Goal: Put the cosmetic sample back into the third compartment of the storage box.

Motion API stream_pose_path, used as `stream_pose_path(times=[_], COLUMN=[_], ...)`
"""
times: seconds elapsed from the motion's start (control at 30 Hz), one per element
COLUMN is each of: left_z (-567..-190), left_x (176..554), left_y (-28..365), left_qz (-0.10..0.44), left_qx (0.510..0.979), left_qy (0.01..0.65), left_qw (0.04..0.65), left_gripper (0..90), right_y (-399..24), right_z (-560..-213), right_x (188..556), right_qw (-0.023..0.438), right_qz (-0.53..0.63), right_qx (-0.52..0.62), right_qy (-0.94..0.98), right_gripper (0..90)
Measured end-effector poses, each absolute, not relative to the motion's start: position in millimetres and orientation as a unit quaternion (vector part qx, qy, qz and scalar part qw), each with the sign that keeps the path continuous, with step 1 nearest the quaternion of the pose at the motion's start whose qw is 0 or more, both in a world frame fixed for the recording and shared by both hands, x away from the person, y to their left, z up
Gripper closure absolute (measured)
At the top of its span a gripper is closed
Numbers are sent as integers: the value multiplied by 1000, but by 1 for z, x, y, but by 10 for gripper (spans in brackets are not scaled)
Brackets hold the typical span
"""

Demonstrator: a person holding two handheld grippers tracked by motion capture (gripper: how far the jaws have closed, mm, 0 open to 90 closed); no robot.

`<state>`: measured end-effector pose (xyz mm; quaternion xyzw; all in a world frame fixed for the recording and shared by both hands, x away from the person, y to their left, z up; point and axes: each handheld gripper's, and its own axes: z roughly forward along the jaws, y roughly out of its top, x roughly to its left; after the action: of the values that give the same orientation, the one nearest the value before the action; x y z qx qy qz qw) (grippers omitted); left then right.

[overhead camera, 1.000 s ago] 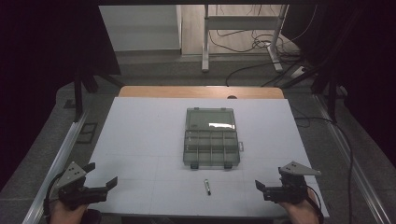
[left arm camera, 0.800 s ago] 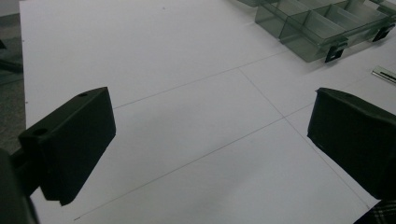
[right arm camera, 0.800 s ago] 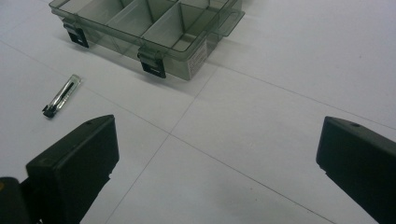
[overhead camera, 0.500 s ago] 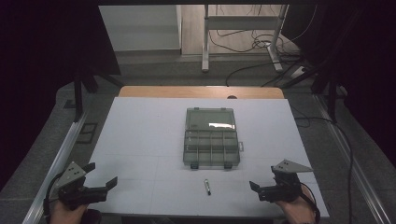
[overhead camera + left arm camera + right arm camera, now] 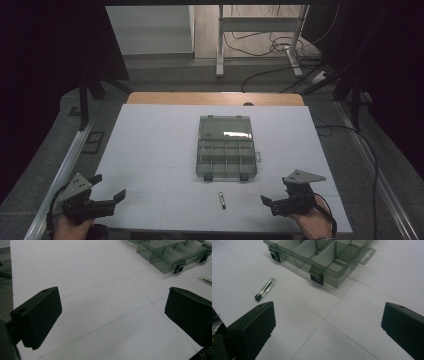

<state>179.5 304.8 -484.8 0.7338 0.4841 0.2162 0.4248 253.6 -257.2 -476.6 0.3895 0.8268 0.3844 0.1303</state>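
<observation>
small pen-like tube (image 5: pixel 221 200) flat, long axis toward organizer box (image 5: pixel 226 148)

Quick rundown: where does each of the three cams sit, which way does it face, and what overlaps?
High view: fixed above the near edge, facing forward and down on the white table; both hands enter at the bottom, with left gripper and right gripper.
Left gripper view: rides the left gripper, looking across the table between its open jaws.
Right gripper view: rides the right gripper, jaws open, facing the organizer box and small clear tube.
Shared: all three show the box, its black latches and the tube.
</observation>
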Motion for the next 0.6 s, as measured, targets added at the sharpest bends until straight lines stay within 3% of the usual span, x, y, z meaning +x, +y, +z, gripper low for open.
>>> stream_pose_path(times=[0.6], left_z=[-485], left_x=[180], left_y=[305], left_qz=[214], left_qx=[734], left_qy=[484], left_qw=[425], left_gripper=[16], right_y=[-223], right_z=[-479], right_x=[259], right_qw=[104], right_qz=[389], right_qx=[362], right_qy=[841], right_gripper=[0])
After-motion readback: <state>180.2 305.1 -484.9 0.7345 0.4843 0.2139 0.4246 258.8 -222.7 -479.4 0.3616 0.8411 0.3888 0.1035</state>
